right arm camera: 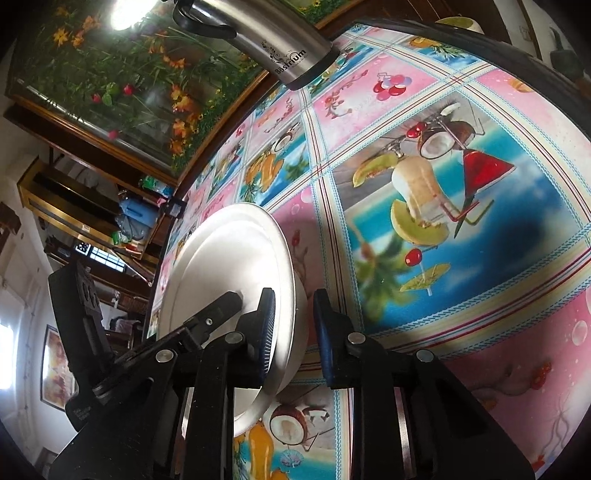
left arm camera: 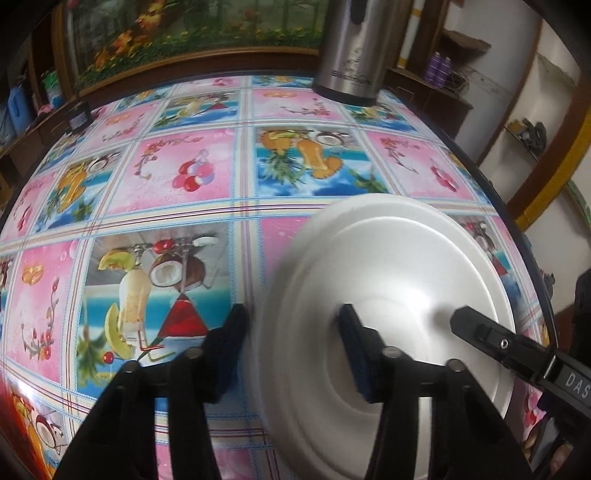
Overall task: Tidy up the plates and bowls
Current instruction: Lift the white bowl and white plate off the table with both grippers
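Observation:
A white deep plate (left arm camera: 406,280) lies over the fruit-print tablecloth (left arm camera: 184,173) at the lower right of the left wrist view, its left edge blurred. My left gripper (left arm camera: 293,332) straddles that rim, one finger outside it and one inside the dish, with a thin gap at the outer pad. From the right, one finger (left arm camera: 480,328) of the other gripper lies on the plate. In the right wrist view the plate (right arm camera: 229,273) stands tilted, and my right gripper (right arm camera: 293,328) is shut on its rim. The left gripper's finger (right arm camera: 221,310) rests on the plate's inner face.
A steel thermos jug (left arm camera: 351,55) stands at the table's far side, also the jug (right arm camera: 280,48) at the top of the right wrist view. Behind it hangs a framed flower picture (left arm camera: 184,33). The table's dark edge (left arm camera: 517,229) curves close past the plate on the right.

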Motion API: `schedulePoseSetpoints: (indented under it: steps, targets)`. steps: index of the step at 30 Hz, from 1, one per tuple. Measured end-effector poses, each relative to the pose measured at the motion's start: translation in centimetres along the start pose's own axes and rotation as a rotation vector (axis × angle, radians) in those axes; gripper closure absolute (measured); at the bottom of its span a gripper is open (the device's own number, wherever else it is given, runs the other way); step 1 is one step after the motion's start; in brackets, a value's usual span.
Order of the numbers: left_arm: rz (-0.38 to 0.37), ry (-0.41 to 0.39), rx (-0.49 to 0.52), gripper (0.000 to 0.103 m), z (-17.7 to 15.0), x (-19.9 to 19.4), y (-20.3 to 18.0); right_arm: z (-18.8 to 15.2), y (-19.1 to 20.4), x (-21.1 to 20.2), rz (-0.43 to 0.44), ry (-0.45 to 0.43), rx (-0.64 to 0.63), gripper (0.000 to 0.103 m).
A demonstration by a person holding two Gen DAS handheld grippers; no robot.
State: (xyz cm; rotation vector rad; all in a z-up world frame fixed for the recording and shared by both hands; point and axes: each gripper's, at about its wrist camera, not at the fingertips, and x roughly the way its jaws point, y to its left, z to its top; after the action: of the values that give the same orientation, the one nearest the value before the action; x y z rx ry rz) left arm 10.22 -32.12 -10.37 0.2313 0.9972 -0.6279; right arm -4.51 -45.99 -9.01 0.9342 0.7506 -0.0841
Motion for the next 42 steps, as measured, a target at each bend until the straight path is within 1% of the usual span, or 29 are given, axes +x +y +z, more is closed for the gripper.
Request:
schedulePoseSetpoints:
  steps: [1, 3, 4, 6, 10, 13, 16, 18, 20, 22, 29, 35, 42]
  targets:
    - [-0.004, -0.002, 0.005, 0.064, 0.0, 0.0, -0.1, 0.0, 0.1, 0.0, 0.002, 0.000, -0.003, 0.083]
    - [-0.011, -0.005, 0.023, 0.071, -0.1, -0.1, -0.4, -0.1, 0.3, 0.0, 0.001, -0.002, -0.015, 0.083]
    - [-0.017, -0.008, 0.034, 0.078, -0.2, -0.1, -0.6, -0.1, 0.4, 0.1, 0.001, -0.003, -0.017, 0.083]
    - [-0.006, -0.018, 0.058, 0.078, -0.3, -0.2, -0.9, -0.1, 0.3, 0.1, 0.003, -0.004, -0.013, 0.083]
    - [-0.038, -0.015, 0.045, 0.079, -0.4, -0.2, -0.5, 0.1, 0.0, 0.1, 0.017, 0.001, 0.005, 0.082]
    - [-0.020, -0.026, 0.072, 0.079, -0.5, -0.3, -0.9, 0.0, -0.2, 0.0, 0.010, -0.001, -0.002, 0.083]
    - [-0.018, -0.028, 0.074, 0.080, -0.5, -0.4, -1.0, -0.1, -0.3, -0.1, 0.010, 0.000, 0.002, 0.083]
    - [-0.015, -0.032, 0.079, 0.080, -0.5, -0.5, -1.0, -0.1, -0.3, -0.2, -0.006, -0.005, -0.014, 0.084]
    - [-0.008, -0.037, 0.085, 0.081, -0.6, -0.6, -1.2, -0.3, 0.2, -0.2, -0.029, -0.014, -0.041, 0.087]
    - [-0.003, -0.042, 0.091, 0.081, -0.7, -0.8, -1.3, -0.5, 0.7, -0.3, -0.069, -0.024, -0.083, 0.090]
    - [0.006, -0.043, 0.087, 0.082, -1.1, -1.3, -1.0, -1.1, 1.9, -0.4, -0.129, -0.038, -0.150, 0.093]
    - [0.012, -0.039, 0.071, 0.083, -1.7, -2.0, -0.2, -1.8, 2.3, -0.4, -0.109, -0.040, -0.133, 0.093]
    - [0.027, -0.038, 0.072, 0.084, -3.1, -3.1, 0.8, -3.2, 2.6, -0.3, -0.053, -0.039, -0.086, 0.093]
